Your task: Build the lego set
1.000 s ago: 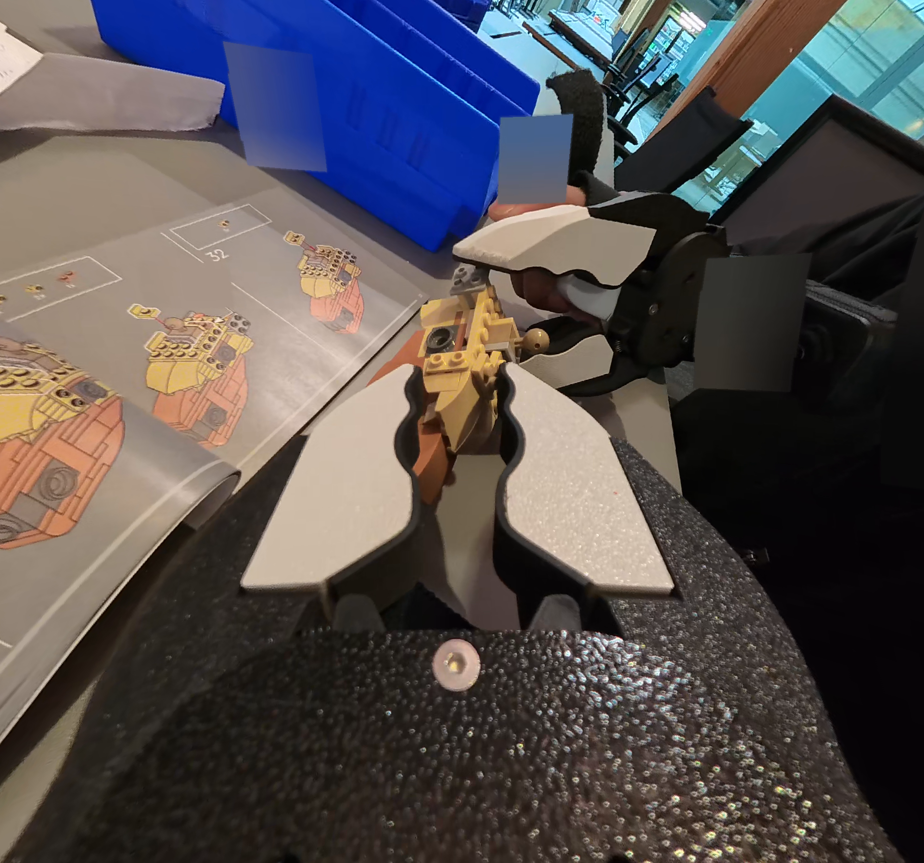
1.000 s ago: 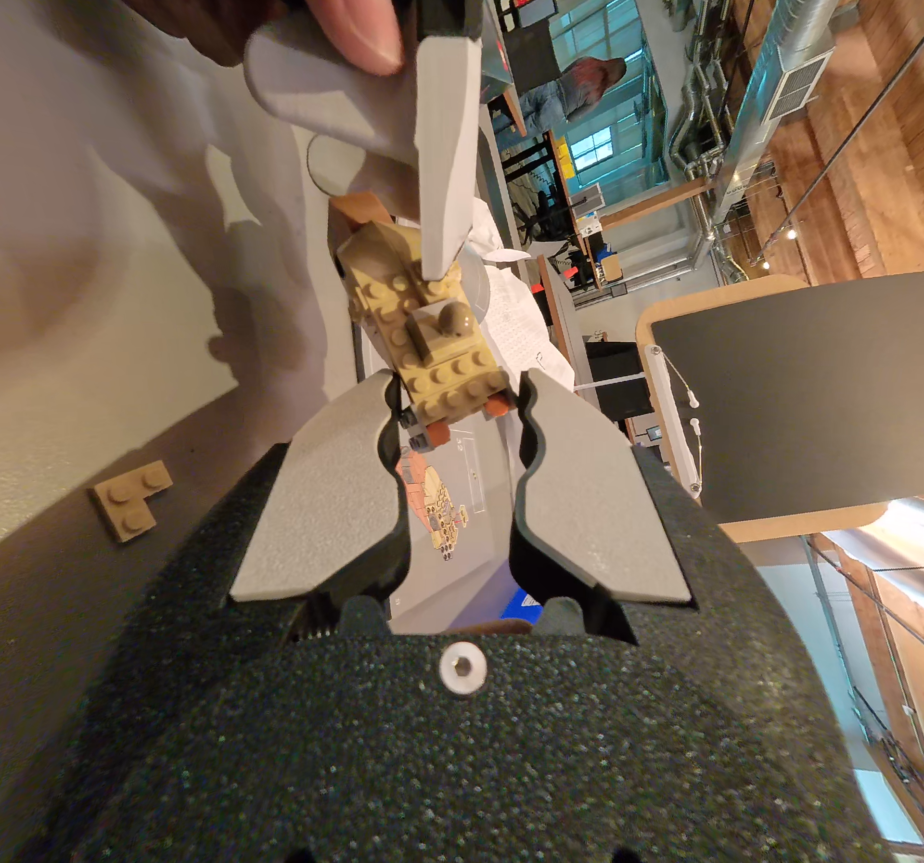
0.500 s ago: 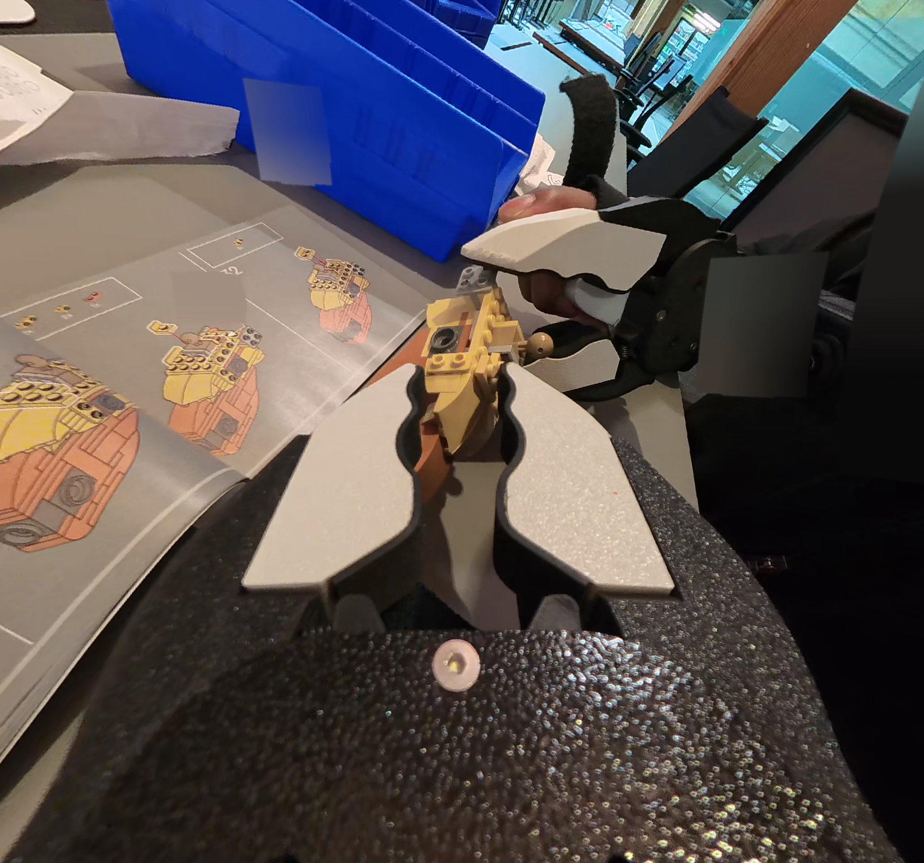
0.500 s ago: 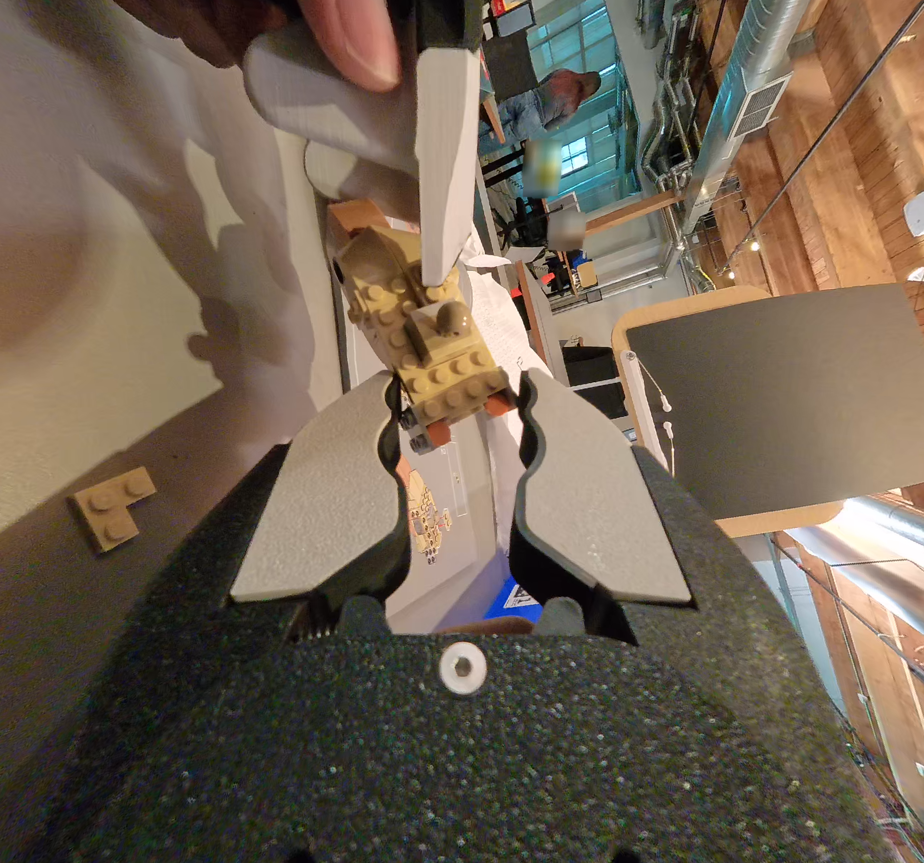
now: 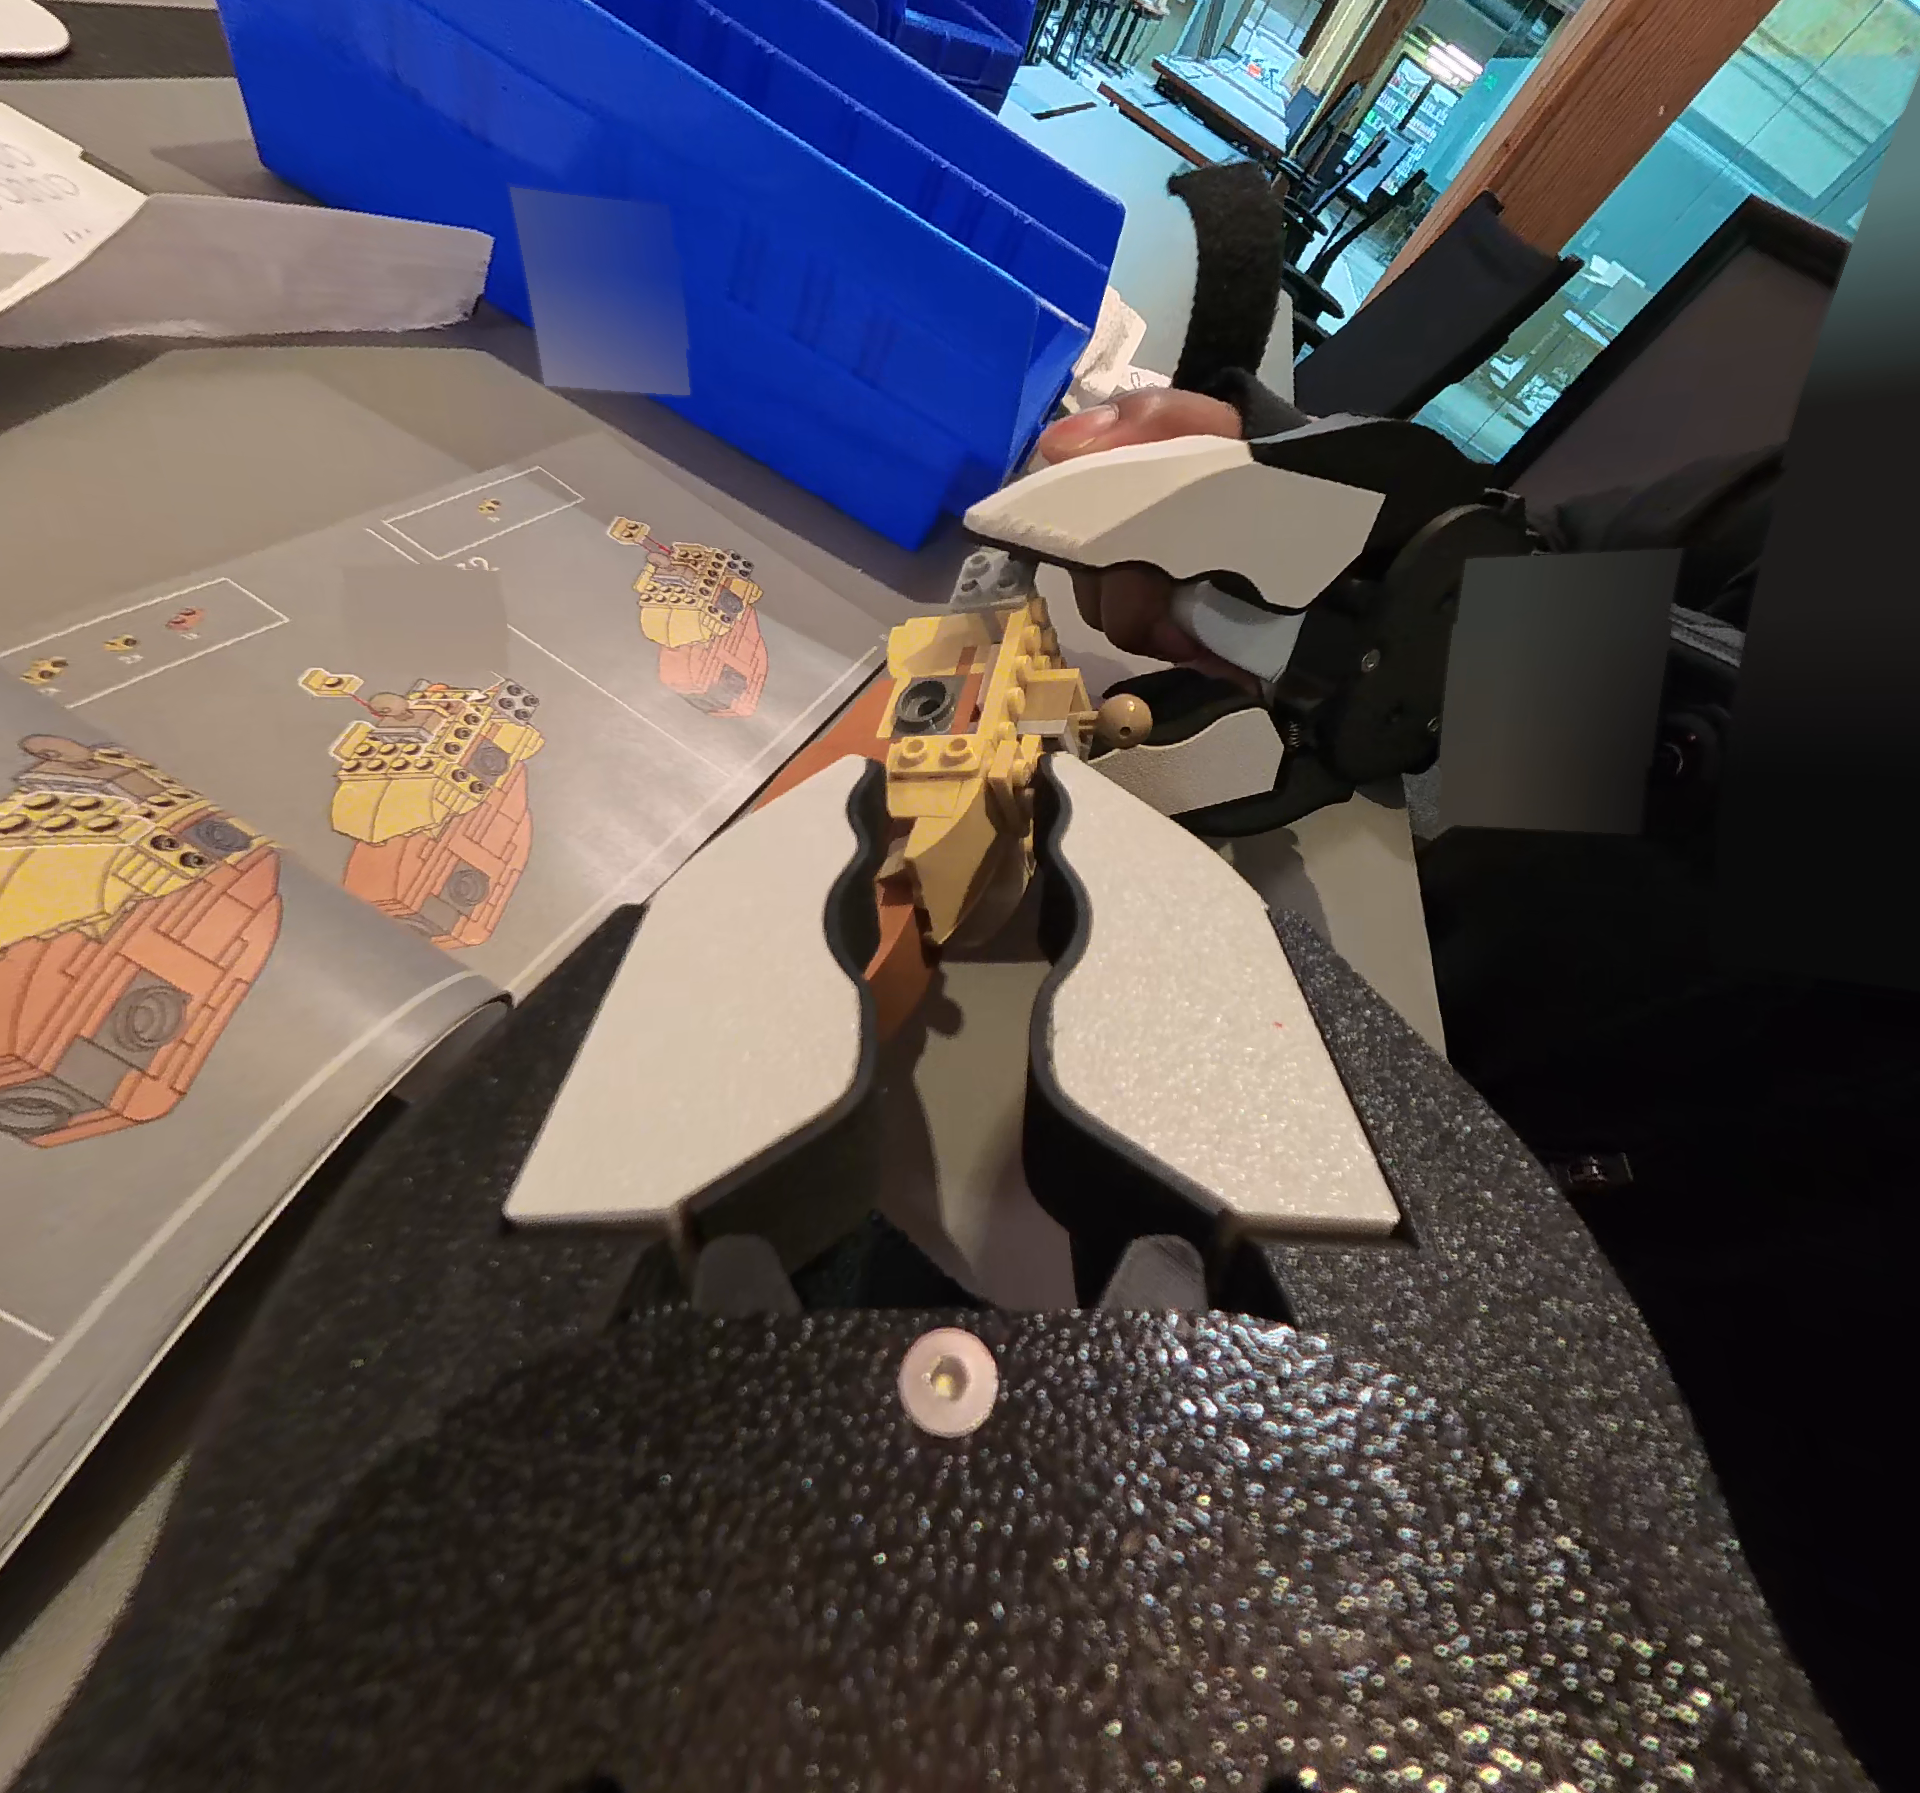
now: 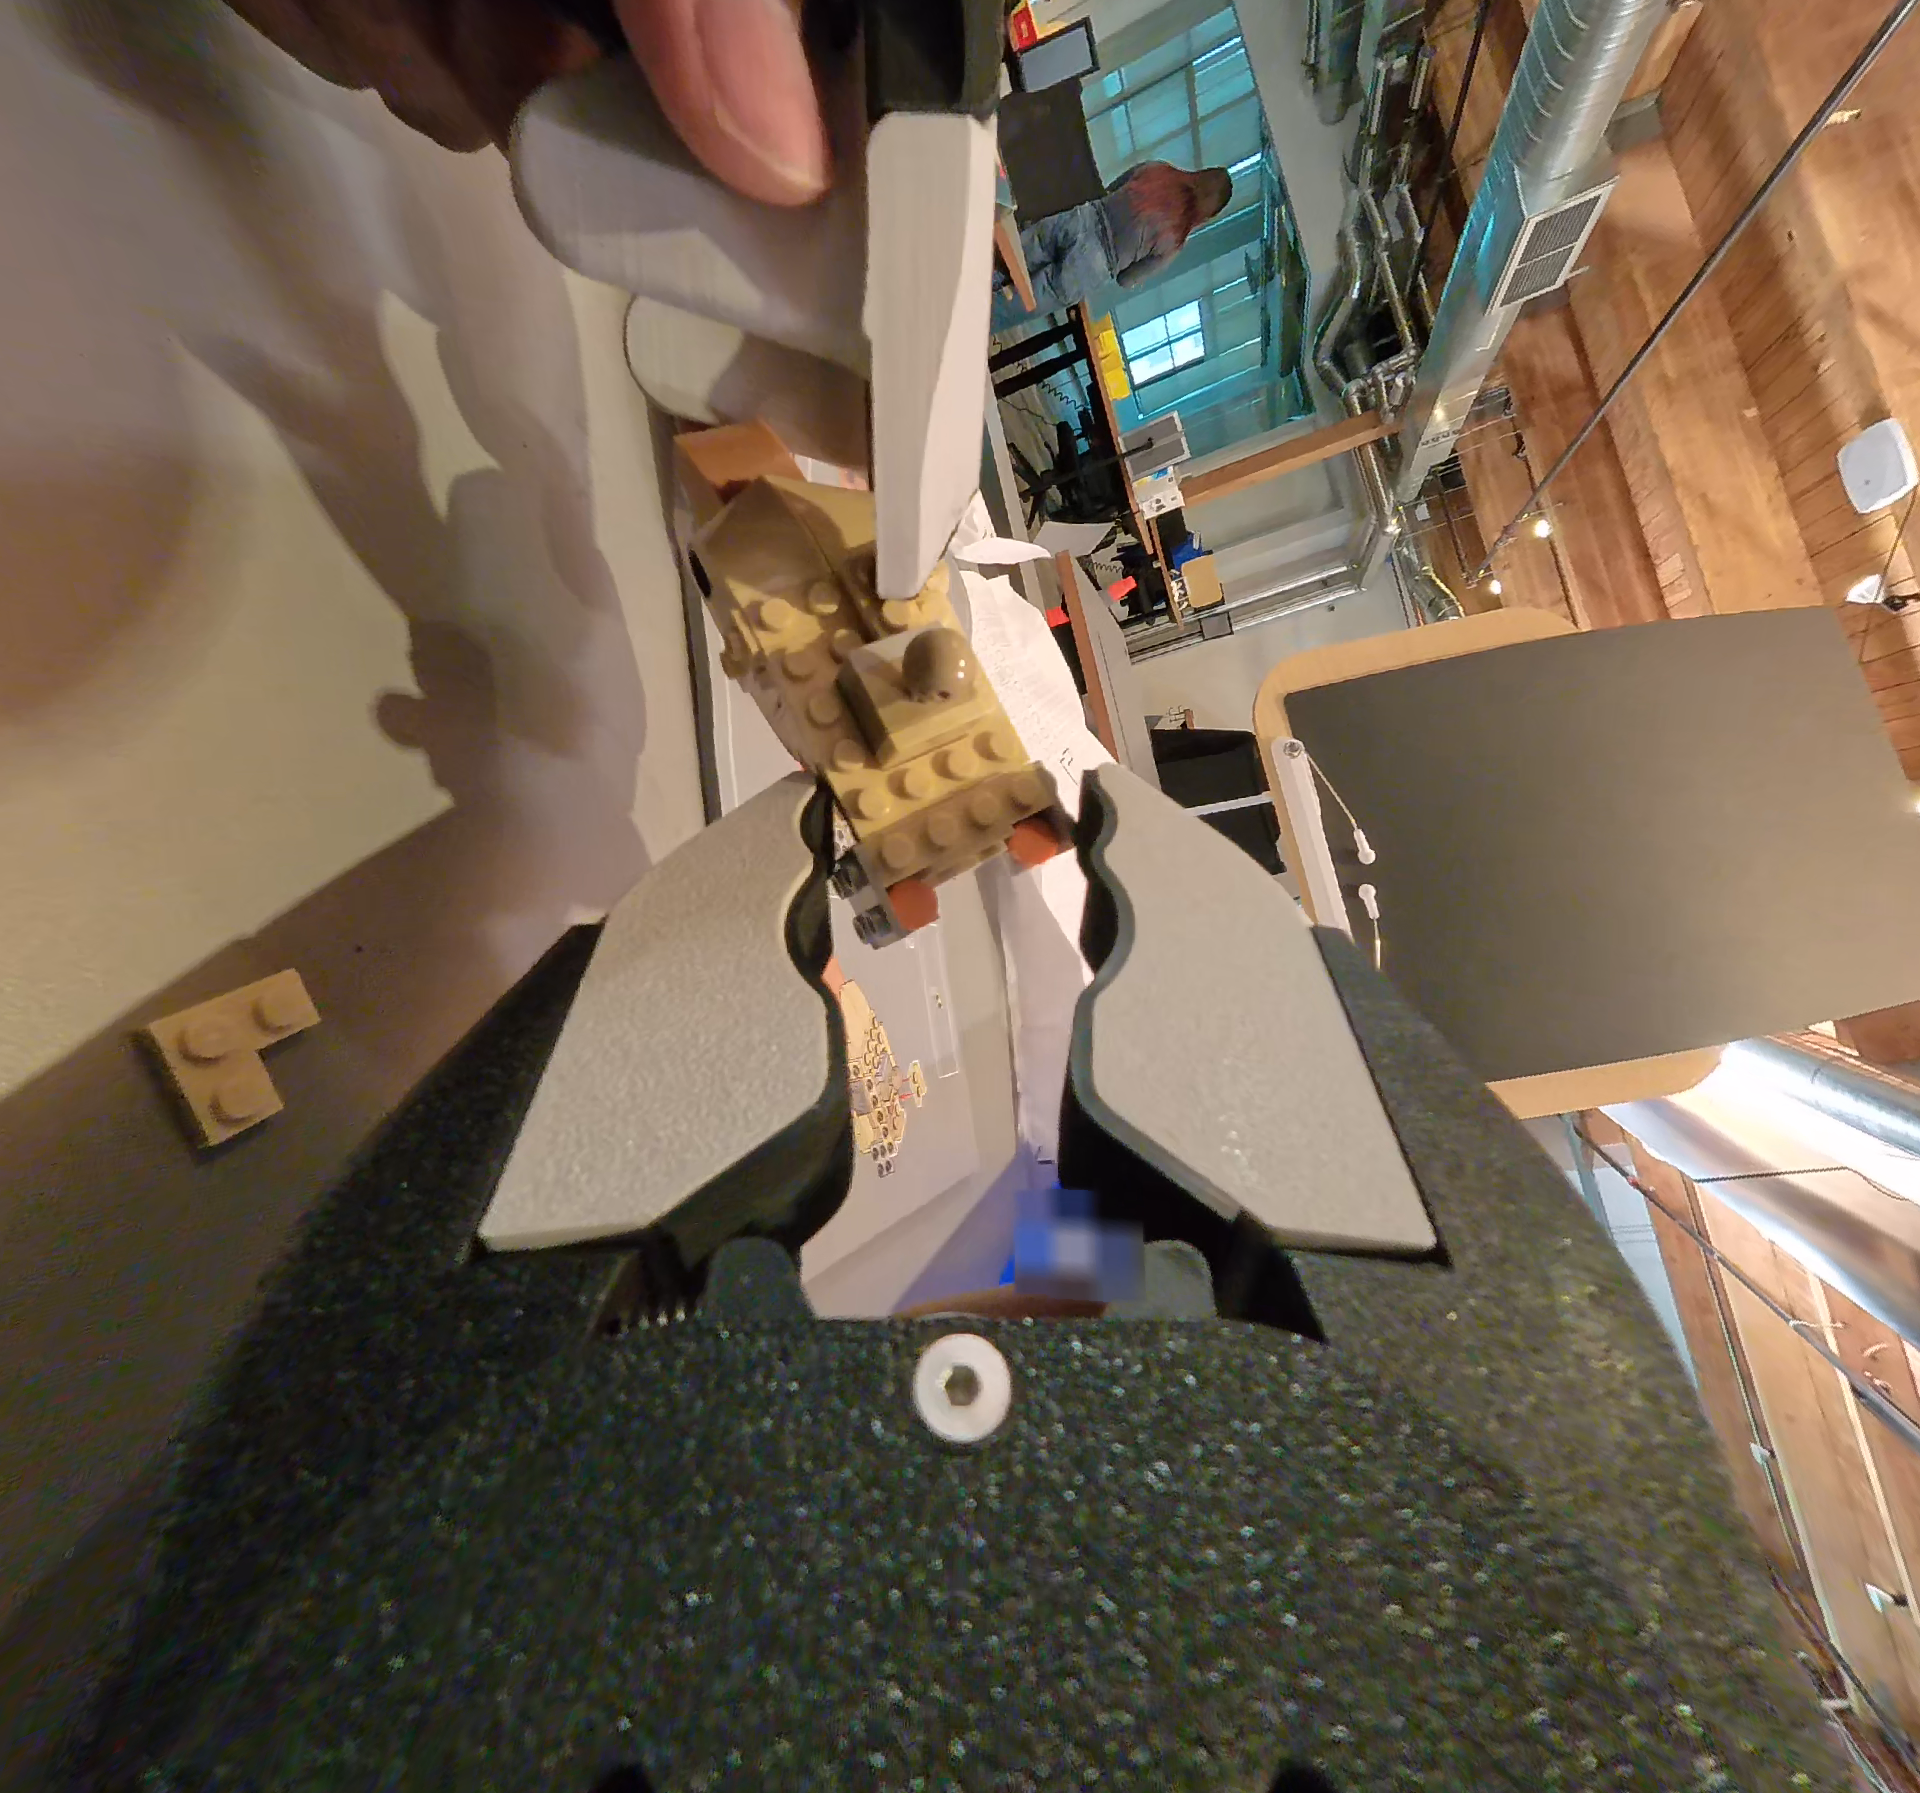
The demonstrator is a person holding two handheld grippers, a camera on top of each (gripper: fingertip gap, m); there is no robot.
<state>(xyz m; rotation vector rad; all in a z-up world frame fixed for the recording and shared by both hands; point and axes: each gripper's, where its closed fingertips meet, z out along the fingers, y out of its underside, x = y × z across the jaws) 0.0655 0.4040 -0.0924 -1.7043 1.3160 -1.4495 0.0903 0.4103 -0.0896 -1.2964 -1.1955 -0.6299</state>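
A tan and brown lego model (image 5: 966, 704) with a round tan knob (image 5: 1122, 720) is held above the table. My left gripper (image 5: 956, 787) is shut on its near end. My right gripper (image 5: 1039, 642) comes in from the right. Its upper finger presses a small grey plate (image 5: 992, 580) against the model's far end, and its lower finger sits by the knob. In the right wrist view the model (image 6: 831, 673) reaches between my right gripper's (image 6: 951, 818) tips, with the grey plate (image 6: 873, 912) at the left tip. The left gripper (image 6: 831, 507) clamps it from above.
An open instruction booklet (image 5: 312, 756) lies on the grey table to the left. Blue bins (image 5: 675, 133) stand behind it. A loose tan L-shaped plate (image 6: 223, 1052) lies on the table. The table edge and dark chairs are to the right. Left and right tips are no more than a few centimetres apart.
Both grippers keep the same hold and jaw gap on the model. The pair has drifted slightly over the table, and the views have shifted a little.
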